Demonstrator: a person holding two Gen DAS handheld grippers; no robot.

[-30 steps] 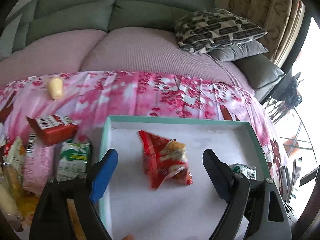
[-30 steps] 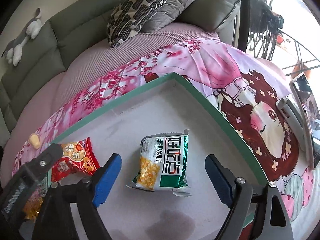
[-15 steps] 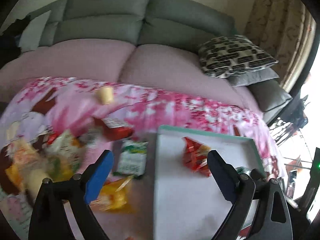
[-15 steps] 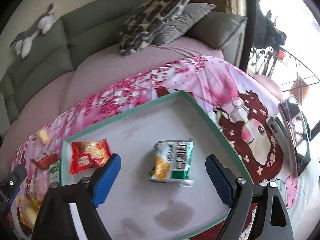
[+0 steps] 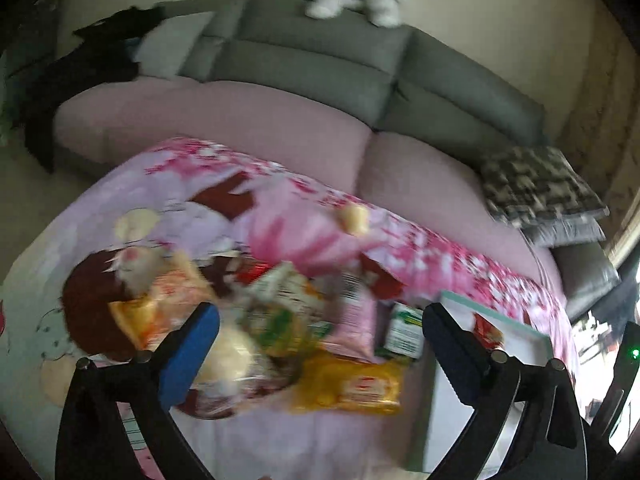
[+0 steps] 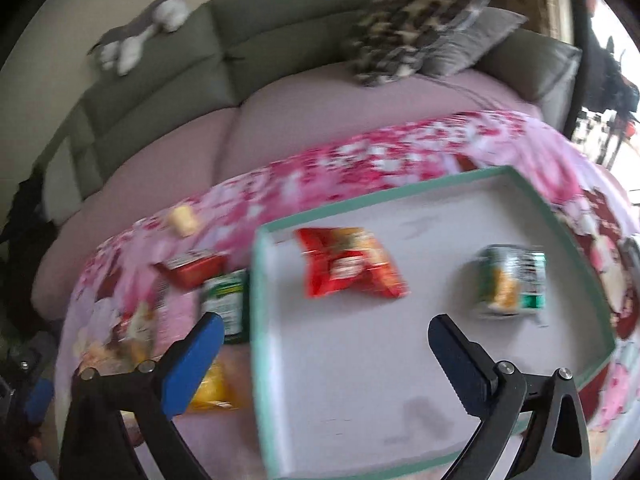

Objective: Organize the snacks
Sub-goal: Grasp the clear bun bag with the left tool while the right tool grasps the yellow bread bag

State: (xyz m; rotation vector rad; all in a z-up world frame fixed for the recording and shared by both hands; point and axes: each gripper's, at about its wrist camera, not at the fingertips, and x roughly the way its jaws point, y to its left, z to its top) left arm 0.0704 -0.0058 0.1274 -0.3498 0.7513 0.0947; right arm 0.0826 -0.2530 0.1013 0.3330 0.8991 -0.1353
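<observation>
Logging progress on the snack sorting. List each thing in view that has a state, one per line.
left gripper: open, empty, jaws just been opening, over the loose pile
right gripper: open, empty, jaws just been opening
tray: holds two packets, mostly bare
red packet: lying in the tray
green packet: lying in the tray
yellow packet: outside the tray, on the cloth

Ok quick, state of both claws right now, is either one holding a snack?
Left claw: open, jaws just widened, holding nothing, over the loose snack pile.
Right claw: open, jaws just widened, holding nothing, over the tray.
</observation>
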